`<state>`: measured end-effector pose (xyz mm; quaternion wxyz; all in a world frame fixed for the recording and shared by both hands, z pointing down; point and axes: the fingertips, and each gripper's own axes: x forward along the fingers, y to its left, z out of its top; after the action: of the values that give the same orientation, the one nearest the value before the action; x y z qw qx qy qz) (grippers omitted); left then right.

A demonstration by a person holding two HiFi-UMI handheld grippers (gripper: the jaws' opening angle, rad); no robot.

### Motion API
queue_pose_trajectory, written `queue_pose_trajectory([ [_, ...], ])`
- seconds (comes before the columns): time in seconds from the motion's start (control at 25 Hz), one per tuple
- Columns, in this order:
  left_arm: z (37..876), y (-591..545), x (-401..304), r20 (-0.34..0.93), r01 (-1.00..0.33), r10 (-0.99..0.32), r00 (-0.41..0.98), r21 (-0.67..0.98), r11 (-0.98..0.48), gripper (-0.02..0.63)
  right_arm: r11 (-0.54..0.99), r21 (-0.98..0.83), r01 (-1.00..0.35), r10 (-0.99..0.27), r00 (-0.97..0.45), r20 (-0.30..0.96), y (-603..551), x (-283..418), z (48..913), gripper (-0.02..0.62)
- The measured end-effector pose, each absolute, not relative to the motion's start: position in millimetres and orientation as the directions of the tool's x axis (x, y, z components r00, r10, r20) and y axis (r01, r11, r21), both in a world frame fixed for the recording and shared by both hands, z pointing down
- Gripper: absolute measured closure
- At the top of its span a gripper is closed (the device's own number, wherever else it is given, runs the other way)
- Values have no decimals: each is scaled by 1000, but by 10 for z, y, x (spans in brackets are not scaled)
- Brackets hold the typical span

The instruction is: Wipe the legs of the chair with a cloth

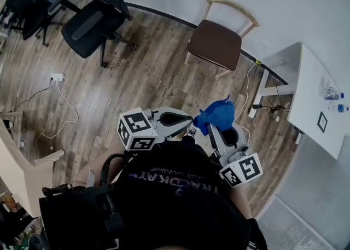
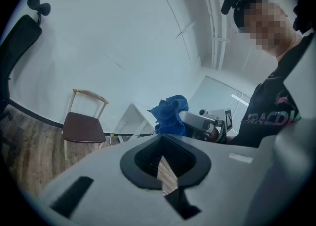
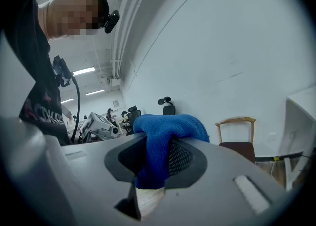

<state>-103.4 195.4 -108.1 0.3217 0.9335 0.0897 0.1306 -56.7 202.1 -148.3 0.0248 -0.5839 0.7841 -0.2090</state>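
Note:
A wooden chair (image 1: pixel 221 38) with a brown seat and pale legs stands against the white wall, well ahead of both grippers. It also shows in the left gripper view (image 2: pixel 83 126) and the right gripper view (image 3: pixel 239 146). My right gripper (image 1: pixel 219 126) is shut on a blue cloth (image 1: pixel 216 115), held close to the person's body. The cloth (image 3: pixel 165 131) bulges out above the jaws of the right gripper (image 3: pixel 155 160). My left gripper (image 1: pixel 183 117) hangs beside it, jaws together with nothing held (image 2: pixel 165 158). From the left gripper view the cloth (image 2: pixel 170 113) is seen to the side.
Two black office chairs (image 1: pixel 90 22) (image 1: pixel 27 3) stand at the far left. A white table (image 1: pixel 314 98) is at the right, with cables beneath it. A power strip (image 1: pixel 57 77) and its cable lie on the wooden floor. Pale wooden furniture (image 1: pixel 22 161) is at the near left.

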Motion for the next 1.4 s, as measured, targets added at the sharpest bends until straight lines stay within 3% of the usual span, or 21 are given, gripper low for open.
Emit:
queue_pose_trajectory([
  [0.64, -715, 1761, -1515, 165, 74, 275, 947, 722, -688, 598, 111, -352, -929, -949, -204, 240, 1901, -785, -1329, 499],
  [1.0, -551, 1518, -1469, 211, -67, 126, 969, 721, -689, 598, 211, -336, -918, -920, -303, 248, 1503, -490, -1208, 499],
  [1.4, -20, 1497, -560, 278, -225, 3, 961, 782, -581, 598, 325, -395, -859, -840, -455, 297, 1034, 488, -584, 499],
])
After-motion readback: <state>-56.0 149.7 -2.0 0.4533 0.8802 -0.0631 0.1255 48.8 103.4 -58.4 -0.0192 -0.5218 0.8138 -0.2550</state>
